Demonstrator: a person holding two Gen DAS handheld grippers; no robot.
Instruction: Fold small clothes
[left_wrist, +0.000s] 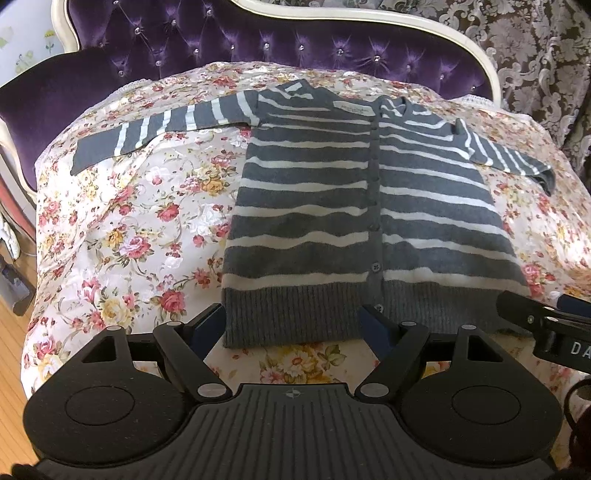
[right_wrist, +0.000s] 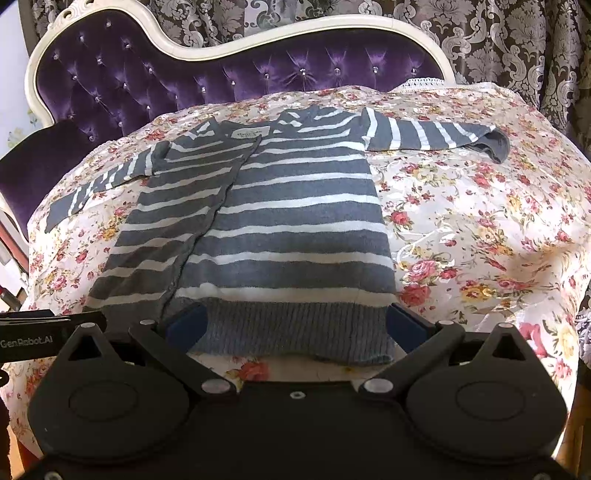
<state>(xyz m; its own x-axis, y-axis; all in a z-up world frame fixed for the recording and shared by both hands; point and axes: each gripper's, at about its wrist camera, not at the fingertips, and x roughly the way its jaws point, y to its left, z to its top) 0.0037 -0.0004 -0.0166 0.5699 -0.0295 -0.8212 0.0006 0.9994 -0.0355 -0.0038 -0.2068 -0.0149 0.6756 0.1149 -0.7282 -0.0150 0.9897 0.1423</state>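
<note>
A grey cardigan with white stripes (left_wrist: 332, 192) lies flat and buttoned on the floral cover, both sleeves spread sideways. The left sleeve (left_wrist: 155, 129) stretches out straight, while the right sleeve (right_wrist: 436, 134) ends in a turned-over cuff. My left gripper (left_wrist: 291, 328) stands open at the ribbed hem (left_wrist: 295, 317), its fingers either side of the hem's left half. In the right wrist view my right gripper (right_wrist: 295, 328) is open too, astride the right half of the ribbed hem (right_wrist: 295, 325). Neither gripper's pads press on the cloth. Each gripper shows at the edge of the other's view.
The floral cover (left_wrist: 129, 229) drapes over a seat with a purple tufted back (left_wrist: 295, 44) in a cream frame. A patterned curtain (right_wrist: 498, 44) hangs behind. Wooden floor (left_wrist: 14, 332) shows at the left, beyond the cover's edge.
</note>
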